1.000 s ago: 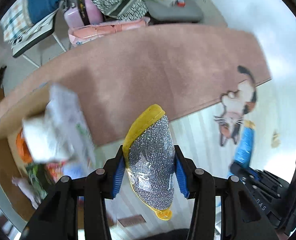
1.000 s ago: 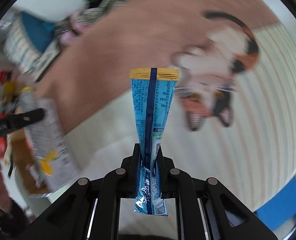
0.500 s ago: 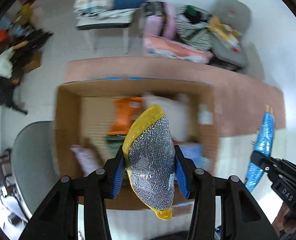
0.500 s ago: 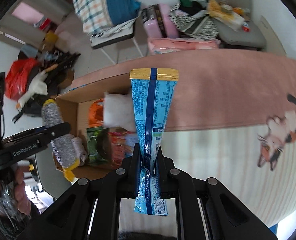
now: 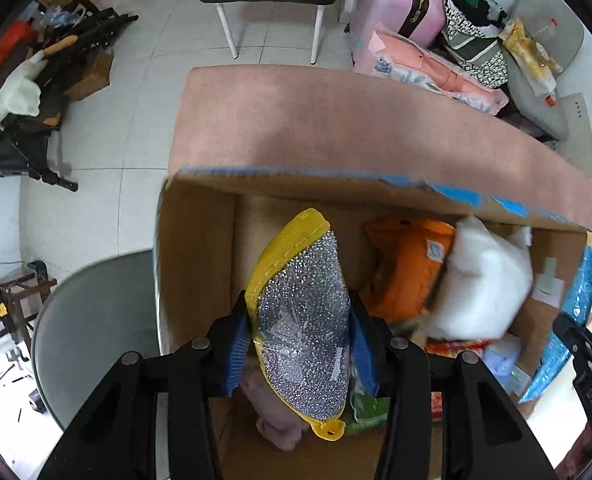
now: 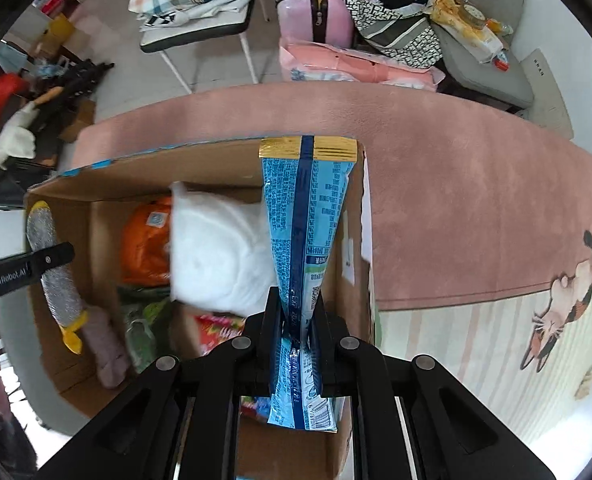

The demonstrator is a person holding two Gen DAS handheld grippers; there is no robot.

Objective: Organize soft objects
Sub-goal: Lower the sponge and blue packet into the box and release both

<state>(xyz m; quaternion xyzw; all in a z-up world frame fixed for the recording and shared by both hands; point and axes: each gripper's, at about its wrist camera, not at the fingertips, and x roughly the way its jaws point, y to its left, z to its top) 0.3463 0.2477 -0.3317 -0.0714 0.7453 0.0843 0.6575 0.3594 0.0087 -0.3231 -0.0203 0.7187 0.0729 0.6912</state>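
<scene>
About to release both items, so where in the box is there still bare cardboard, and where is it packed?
Free: the cardboard box floor along its left wall, above the pink plush, under the silver scrubber in the left gripper. Crowded: the middle and right, where the orange pack, white pillow bag and snack packets pile up, below the blue packet in the right gripper.

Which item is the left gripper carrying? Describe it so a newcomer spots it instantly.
Find the open cardboard box at the edge of the pink rug. Above its left end the left gripper clamps a scouring pad. It alone is glittery silver with a yellow trim, unlike the orange pack and white bag beside it.
</scene>
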